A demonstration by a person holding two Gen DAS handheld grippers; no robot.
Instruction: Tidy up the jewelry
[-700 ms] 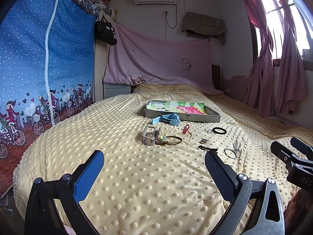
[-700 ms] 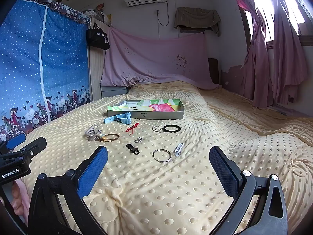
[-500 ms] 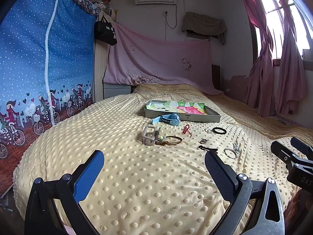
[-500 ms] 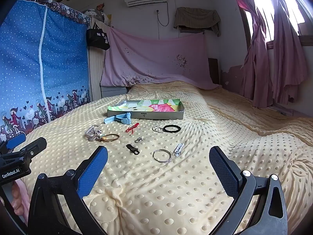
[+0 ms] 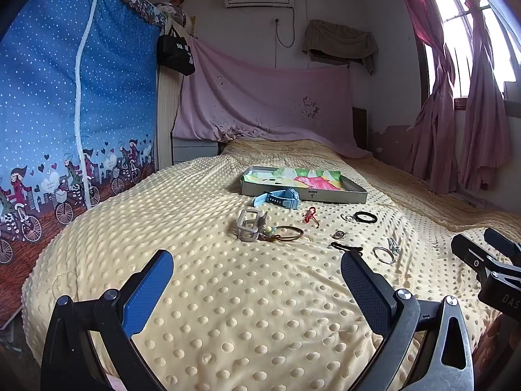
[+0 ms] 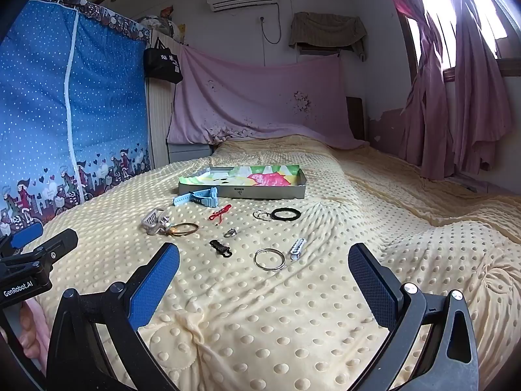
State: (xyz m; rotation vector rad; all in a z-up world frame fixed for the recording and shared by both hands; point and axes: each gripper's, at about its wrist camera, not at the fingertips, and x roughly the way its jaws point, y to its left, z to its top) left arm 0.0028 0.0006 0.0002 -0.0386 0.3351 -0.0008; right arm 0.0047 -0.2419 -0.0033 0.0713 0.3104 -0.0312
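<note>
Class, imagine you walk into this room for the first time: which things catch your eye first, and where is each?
A scatter of small jewelry lies on the bumpy yellow bedspread, among it a blue watch, a black ring and silver hoops. Behind them sits a shallow tray with a colorful lining. At the left hangs a blue dotted curtain, and both tongs, left and right, stand open and empty in the foreground.
</note>
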